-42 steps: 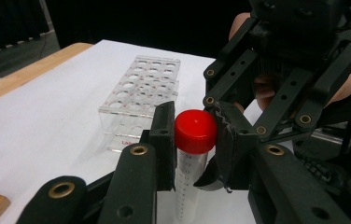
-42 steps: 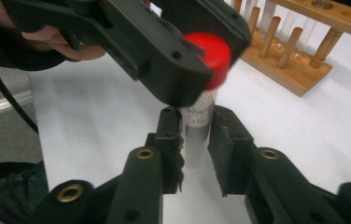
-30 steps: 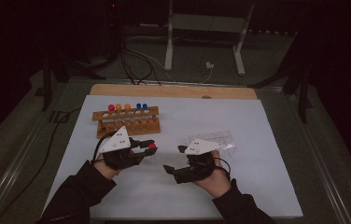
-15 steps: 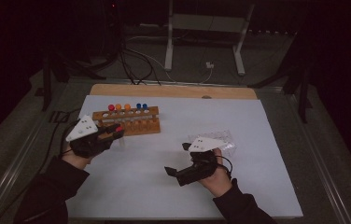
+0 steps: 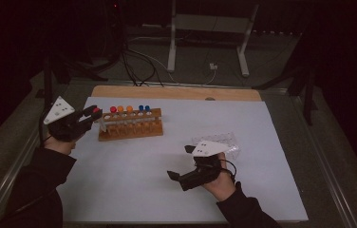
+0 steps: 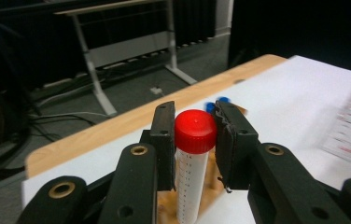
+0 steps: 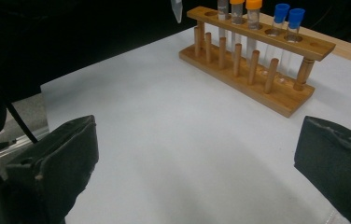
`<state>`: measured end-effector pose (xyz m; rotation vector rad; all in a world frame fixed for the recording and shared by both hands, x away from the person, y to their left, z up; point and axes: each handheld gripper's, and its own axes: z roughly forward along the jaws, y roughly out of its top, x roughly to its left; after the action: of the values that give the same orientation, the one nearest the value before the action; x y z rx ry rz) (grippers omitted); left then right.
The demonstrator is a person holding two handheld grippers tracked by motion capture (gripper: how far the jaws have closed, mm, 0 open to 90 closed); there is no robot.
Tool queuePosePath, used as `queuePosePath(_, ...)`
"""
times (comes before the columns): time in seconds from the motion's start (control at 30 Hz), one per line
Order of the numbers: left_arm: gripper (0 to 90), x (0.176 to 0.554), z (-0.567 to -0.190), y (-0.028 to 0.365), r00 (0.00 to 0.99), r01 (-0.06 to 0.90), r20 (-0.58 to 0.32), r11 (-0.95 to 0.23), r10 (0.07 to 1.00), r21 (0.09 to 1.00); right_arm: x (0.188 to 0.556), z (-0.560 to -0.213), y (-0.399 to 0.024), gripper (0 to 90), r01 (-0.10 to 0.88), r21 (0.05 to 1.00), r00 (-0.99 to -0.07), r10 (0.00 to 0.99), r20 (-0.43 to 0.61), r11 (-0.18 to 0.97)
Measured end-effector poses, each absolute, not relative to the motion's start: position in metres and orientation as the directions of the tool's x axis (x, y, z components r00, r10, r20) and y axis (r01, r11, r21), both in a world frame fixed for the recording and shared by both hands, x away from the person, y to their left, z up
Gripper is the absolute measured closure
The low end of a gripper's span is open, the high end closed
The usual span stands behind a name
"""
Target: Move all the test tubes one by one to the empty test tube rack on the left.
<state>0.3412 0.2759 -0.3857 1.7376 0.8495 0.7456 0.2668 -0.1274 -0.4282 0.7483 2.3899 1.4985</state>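
Red-capped tube (image 6: 192,177) gripped just under its cap by the left gripper (image 5: 93,113), hanging upright just off the left end of the wooden rack (image 5: 130,129), tip above the top bar and not yet over a hole.

Judged step: seating it in the rack. To do it well: keep it plumb, bring the tip over the empty end hole (image 7: 209,14), lower straight until it seats, and only then let go. No tilting, no brushing against the tubes already standing.

Right gripper (image 5: 180,162) low over the white sheet (image 5: 134,180), well apart from the rack, jaws wide and just opened, nothing between them; clear bag (image 5: 224,141) just behind it.

From the left gripper view: pads on either side of the tube, markings on its wall. From the right gripper view: pointed tip clear of the rack, the empty holes, orange-capped tubes (image 7: 246,8) and blue-capped tubes (image 7: 288,16). From the high view: both hands and the whole layout.
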Motion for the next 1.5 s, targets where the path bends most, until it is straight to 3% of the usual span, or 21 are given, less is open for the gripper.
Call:
queuePosePath(0.2,71.9,0.357,-0.385,0.282,0.518,0.176,0.048,-0.162,0.854,0.971,0.266,-0.429,-0.128,0.0,0.300,0.890,-0.843,0.532,0.078,0.345)
queuePosePath(0.63,71.9,0.389,-0.406,0.281,0.444,0.208,0.016,-0.121,0.896,0.971,0.268,-0.431,-0.129,0.0,0.299,0.885,-0.843,0.534,0.069,0.356)
queuePosePath(1.5,71.8,0.406,-0.451,0.265,0.418,0.343,0.044,-0.203,0.907,0.917,0.267,-0.430,-0.130,0.0,0.297,0.888,-0.844,0.531,0.073,0.350)
